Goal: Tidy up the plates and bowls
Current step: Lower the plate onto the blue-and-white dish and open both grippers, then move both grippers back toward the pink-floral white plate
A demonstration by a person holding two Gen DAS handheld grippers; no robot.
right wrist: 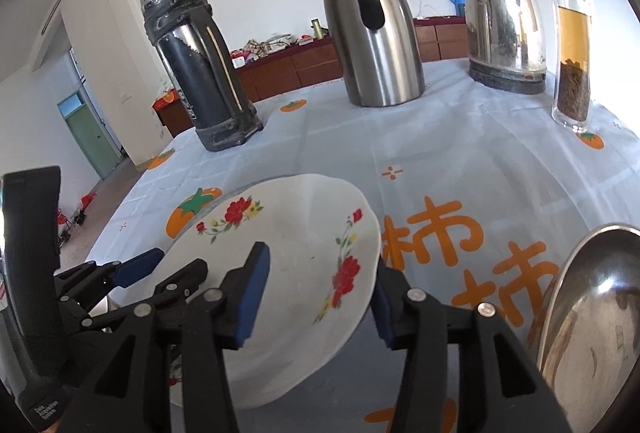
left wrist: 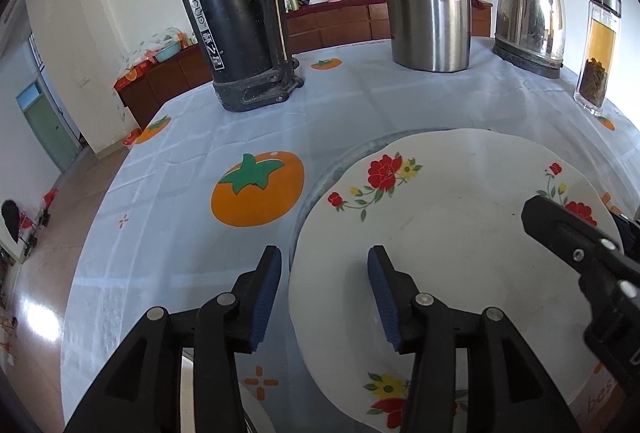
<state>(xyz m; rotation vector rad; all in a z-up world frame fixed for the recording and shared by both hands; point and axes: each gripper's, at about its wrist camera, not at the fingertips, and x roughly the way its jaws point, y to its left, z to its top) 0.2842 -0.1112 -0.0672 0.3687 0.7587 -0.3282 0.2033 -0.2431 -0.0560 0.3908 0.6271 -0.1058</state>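
A white plate with red and yellow flowers (left wrist: 448, 233) lies on the persimmon-print tablecloth (left wrist: 168, 225). My left gripper (left wrist: 324, 297) is open and straddles the plate's left rim, one blue pad outside it and one over the plate, neither pressing. In the right wrist view my right gripper (right wrist: 316, 301) is open too and straddles the right rim of the same plate (right wrist: 296, 273), with its right pad close beside the edge. Each gripper shows in the other's view: a black right finger (left wrist: 560, 229) and a blue left pad (right wrist: 140, 267).
A shiny steel bowl (right wrist: 592, 313) stands tilted at the near right. Along the far side stand a black flask (left wrist: 236, 21), a steel jug (left wrist: 428, 1), an electric kettle (left wrist: 528, 13) and a glass tea bottle (left wrist: 598, 45). The table's edge curves away on the left.
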